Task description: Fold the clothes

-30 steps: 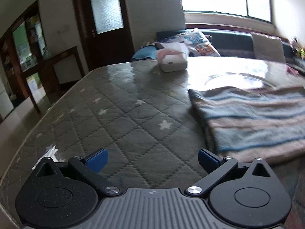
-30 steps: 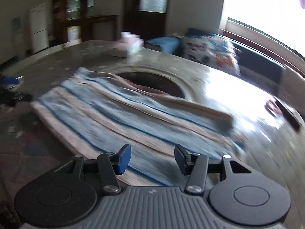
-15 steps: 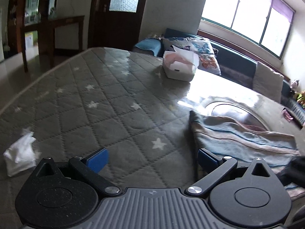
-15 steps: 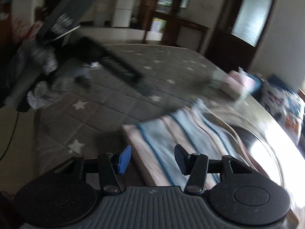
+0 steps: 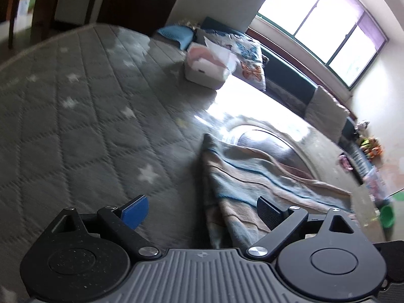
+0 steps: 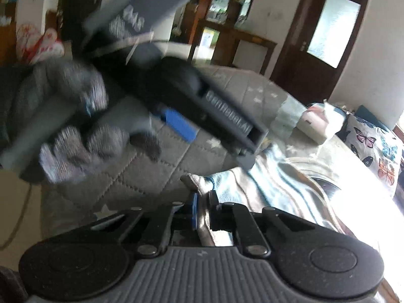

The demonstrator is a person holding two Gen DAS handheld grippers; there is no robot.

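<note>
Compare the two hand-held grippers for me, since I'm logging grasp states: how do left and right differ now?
The left hand-held gripper is open and holds nothing; the right hand-held gripper is shut on a corner of the striped cloth. The left hovers over the cloth's edge; the right has the corner pinched and raised. Both have one blue pad.

Striped blue-and-beige garment point(image 5: 255, 176), folded and rumpled on the quilted star-patterned table cover point(image 5: 88, 126)

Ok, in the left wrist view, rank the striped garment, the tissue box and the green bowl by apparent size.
1. Striped garment, largest, though it lies nearest the camera.
2. Tissue box, farther back.
3. Green bowl, smallest, at the frame's distorted edge.
</note>
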